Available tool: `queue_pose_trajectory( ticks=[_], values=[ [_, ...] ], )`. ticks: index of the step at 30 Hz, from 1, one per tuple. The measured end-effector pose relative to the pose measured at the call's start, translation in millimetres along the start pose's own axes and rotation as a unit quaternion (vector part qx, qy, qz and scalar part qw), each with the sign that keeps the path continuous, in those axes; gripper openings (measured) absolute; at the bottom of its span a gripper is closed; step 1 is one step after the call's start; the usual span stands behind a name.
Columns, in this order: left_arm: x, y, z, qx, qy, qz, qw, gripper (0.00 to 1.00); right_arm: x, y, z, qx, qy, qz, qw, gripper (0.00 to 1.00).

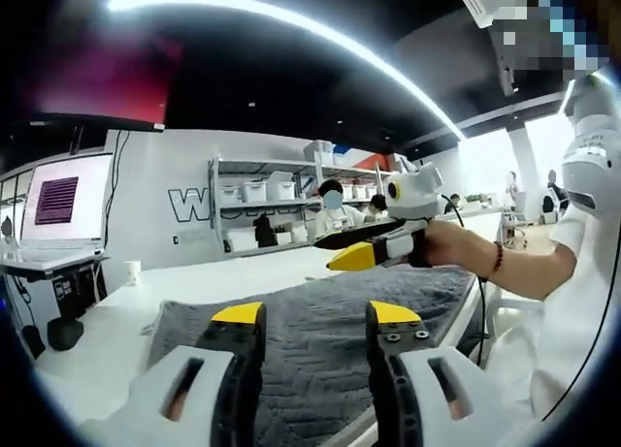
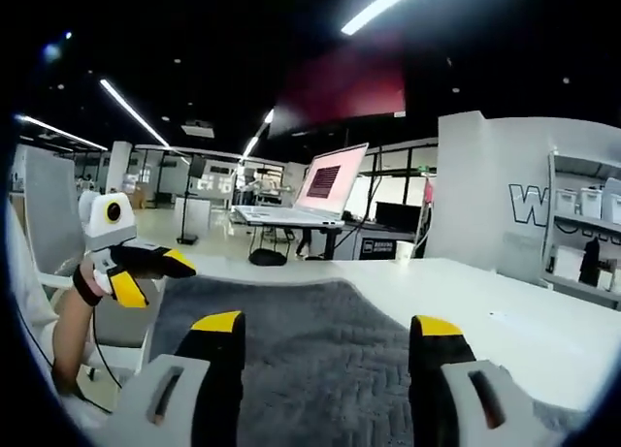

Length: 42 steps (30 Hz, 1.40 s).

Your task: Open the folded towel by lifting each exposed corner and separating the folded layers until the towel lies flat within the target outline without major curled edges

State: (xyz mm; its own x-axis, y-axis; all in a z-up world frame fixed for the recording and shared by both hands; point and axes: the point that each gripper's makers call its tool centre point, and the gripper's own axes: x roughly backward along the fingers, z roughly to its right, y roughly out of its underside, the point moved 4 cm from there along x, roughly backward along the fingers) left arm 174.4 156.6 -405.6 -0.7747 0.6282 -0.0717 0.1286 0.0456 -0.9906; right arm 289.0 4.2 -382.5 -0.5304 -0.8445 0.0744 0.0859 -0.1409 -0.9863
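A dark grey towel (image 1: 417,297) with a herringbone weave lies spread on the white table (image 1: 194,287). My left gripper (image 1: 315,316) hovers over the towel's near part, its yellow-tipped jaws open and holding nothing. The right gripper (image 1: 332,253), held by a hand, comes in from the right above the towel's far side. In the right gripper view the towel (image 2: 320,369) stretches ahead under my right gripper (image 2: 327,323), whose jaws stand wide apart and hold nothing. The left gripper (image 2: 160,282) hangs above the towel's left edge, also open.
A screen (image 1: 58,203) stands on a side desk at the left, with a white cup (image 1: 132,271) on the table beyond. Shelves with white boxes (image 1: 257,190) line the back wall, where people sit. A white chair (image 2: 49,224) is at the table's edge.
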Motion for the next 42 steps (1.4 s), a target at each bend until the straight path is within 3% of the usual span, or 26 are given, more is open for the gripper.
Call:
queue_pose_trajectory(
  ticks=[7, 12, 17, 26, 42],
  values=[
    [-7, 0.2, 6.0, 0.003, 0.009, -0.001, 1.0000, 0.47, 17, 2.4, 4, 0.015, 0.017, -0.010, 0.9997, 0.69],
    [-13, 1.6, 10.1, 0.004, 0.018, -0.009, 0.9998, 0.49, 29, -3.2, 4, 0.016, 0.025, 0.004, 0.9995, 0.73],
    [-16, 1.0, 11.4, 0.010, 0.020, -0.006, 0.9997, 0.53, 44, -10.0, 0, 0.044, 0.044, 0.009, 0.9980, 0.77],
    [-21, -6.7, 16.7, 0.013, 0.030, 0.004, 0.9994, 0.60, 77, -13.8, 2, 0.042, 0.052, 0.012, 0.9977, 0.78],
    [-29, -13.2, 27.1, 0.018, 0.043, 0.011, 0.9989, 0.67, 113, -8.4, -3, 0.058, 0.062, -0.005, 0.9964, 0.84]
  ],
)
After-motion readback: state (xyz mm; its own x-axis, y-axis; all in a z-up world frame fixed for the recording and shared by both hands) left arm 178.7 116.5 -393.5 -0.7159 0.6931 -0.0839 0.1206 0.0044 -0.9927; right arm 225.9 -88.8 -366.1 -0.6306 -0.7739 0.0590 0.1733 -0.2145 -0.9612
